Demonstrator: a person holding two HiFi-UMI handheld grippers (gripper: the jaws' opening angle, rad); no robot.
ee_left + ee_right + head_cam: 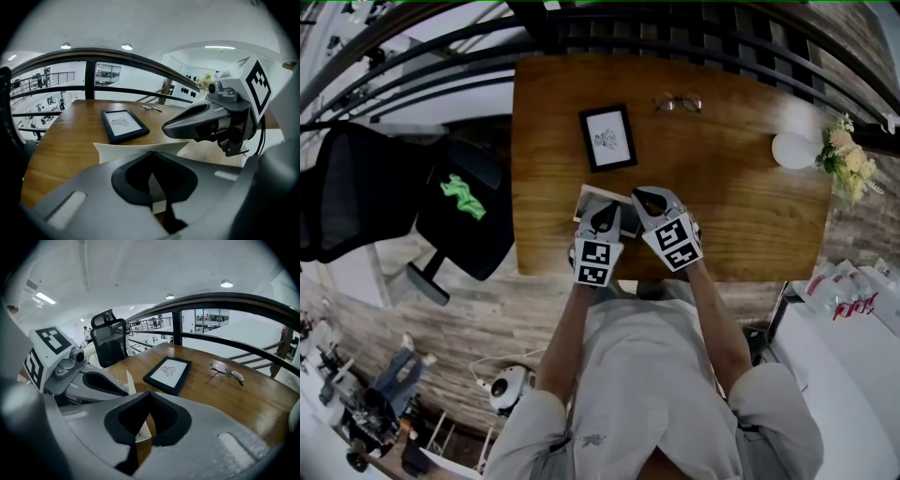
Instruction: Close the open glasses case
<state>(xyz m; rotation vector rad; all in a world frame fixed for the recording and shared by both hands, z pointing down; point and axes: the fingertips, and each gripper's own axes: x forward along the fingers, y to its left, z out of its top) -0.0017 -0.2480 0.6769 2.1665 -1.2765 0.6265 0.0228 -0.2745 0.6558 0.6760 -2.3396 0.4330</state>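
the open case (592, 199) sits at the table's (741, 216) near edge under the left gripper (606, 214) and right gripper (645, 197), both jaws pressed together, empty. an off-centre shove could slide it off.

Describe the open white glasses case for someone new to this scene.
Start at the brown wooden table, at its near edge by the person. The open white glasses case lies there beneath the left gripper and right gripper, lid raised. It is the only white box: the black picture frame and wire-rimmed glasses lie farther back.
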